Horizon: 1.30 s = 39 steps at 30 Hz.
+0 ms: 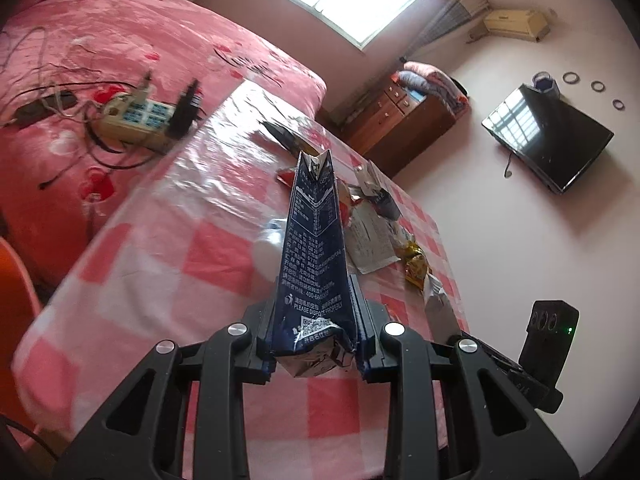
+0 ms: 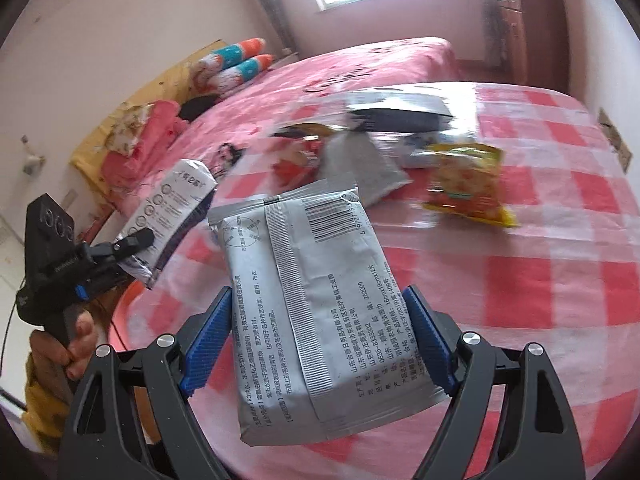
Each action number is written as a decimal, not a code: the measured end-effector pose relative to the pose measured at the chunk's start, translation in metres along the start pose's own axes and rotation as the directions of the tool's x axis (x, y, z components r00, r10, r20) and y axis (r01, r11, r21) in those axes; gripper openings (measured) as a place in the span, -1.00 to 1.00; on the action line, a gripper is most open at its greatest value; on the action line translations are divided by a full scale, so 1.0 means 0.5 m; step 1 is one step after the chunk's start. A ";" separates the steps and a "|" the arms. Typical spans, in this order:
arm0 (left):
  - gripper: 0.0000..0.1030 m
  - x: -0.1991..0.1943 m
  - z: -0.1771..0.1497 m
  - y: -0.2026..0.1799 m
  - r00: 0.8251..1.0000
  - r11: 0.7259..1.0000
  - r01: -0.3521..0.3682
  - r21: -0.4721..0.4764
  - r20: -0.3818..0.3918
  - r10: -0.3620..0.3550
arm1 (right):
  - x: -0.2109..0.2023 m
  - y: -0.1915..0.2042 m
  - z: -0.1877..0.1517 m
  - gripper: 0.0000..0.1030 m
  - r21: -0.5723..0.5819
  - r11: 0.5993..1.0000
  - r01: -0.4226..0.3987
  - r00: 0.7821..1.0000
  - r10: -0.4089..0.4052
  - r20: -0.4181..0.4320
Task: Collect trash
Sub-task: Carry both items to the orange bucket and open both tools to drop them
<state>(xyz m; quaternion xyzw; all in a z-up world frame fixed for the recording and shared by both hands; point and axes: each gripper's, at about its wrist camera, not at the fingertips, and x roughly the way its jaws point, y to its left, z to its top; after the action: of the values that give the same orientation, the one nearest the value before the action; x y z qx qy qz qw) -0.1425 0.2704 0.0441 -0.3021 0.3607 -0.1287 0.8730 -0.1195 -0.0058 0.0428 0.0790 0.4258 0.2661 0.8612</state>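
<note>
While both grippers are full, left gripper [image 1: 316, 344] clenching a carton [image 1: 316, 248], right gripper [image 2: 320, 336] a grey packet [image 2: 312, 300], remaining wrappers [image 2: 466, 184] lie farther across the table [image 2: 560, 280].

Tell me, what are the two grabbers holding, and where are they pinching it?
The left gripper pinches a flattened dark blue carton near its crumpled bottom end. The right gripper clamps a grey packet across its sides, near the lower half.

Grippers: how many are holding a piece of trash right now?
2. The left gripper clamps a flattened dark blue drink carton; the right gripper grips a silver-grey printed foil pouch. More wrappers lie on the table.
</note>
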 end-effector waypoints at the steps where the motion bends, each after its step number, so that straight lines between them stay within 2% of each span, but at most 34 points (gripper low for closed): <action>1: -0.39 -0.011 -0.003 0.007 1.000 1.000 -0.005 -0.003 0.009 0.005 | 0.006 0.024 0.003 0.61 -0.016 1.000 -0.020 1.000 0.020 -0.006; 8: -0.39 -0.111 -0.014 0.092 0.994 0.995 -0.074 -0.064 0.081 0.079 | 0.057 0.156 0.024 0.61 -0.099 0.986 -0.134 0.990 0.129 -0.060; 17: -0.39 -0.246 -0.041 0.238 0.965 0.963 -0.176 -0.205 0.157 0.210 | 0.166 0.355 0.031 0.62 -0.234 0.934 -0.269 0.957 0.231 -0.177; 22: -0.39 -0.298 -0.061 0.315 0.943 0.930 -0.216 -0.298 0.181 0.278 | 0.234 0.456 0.019 0.62 -0.303 0.895 -0.328 0.933 0.257 -0.250; 28: -0.39 -0.333 -0.085 0.396 0.919 0.881 -0.252 -0.399 0.188 0.348 | 0.306 0.551 0.004 0.62 -0.372 0.856 -0.360 0.917 0.250 -0.311; 34: -0.39 -0.342 -0.110 0.458 0.896 0.832 -0.287 -0.474 0.175 0.409 | 0.369 0.633 -0.014 0.64 -0.388 0.835 -0.391 0.901 0.259 -0.349; 35: -0.39 -0.340 -0.112 0.465 0.887 0.820 -0.310 -0.482 0.163 0.432 | 0.382 0.644 -0.018 0.65 -0.388 0.833 -0.394 0.898 0.259 -0.356; 36: -0.38 -0.340 -0.116 0.468 0.879 0.811 -0.330 -0.483 0.155 0.451 | 0.395 0.650 -0.021 0.74 -0.386 0.837 -0.388 0.899 0.251 -0.359; 38: -0.27 -0.335 -0.120 0.475 0.866 0.795 -0.367 -0.483 0.135 0.481 | 0.412 0.653 -0.023 0.78 -0.364 0.848 -0.386 0.894 0.247 -0.374; 39: -0.06 -0.331 -0.122 0.479 0.861 0.786 -0.381 -0.487 0.124 0.494 | 0.415 0.650 -0.024 0.78 -0.343 0.853 -0.394 0.887 0.255 -0.384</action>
<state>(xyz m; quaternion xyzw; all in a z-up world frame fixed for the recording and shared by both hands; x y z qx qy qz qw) -0.3008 0.5051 -0.0471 -0.4147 0.3304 0.2031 0.8231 -0.1531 0.3770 0.0096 -0.0774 0.4759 0.5025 0.7177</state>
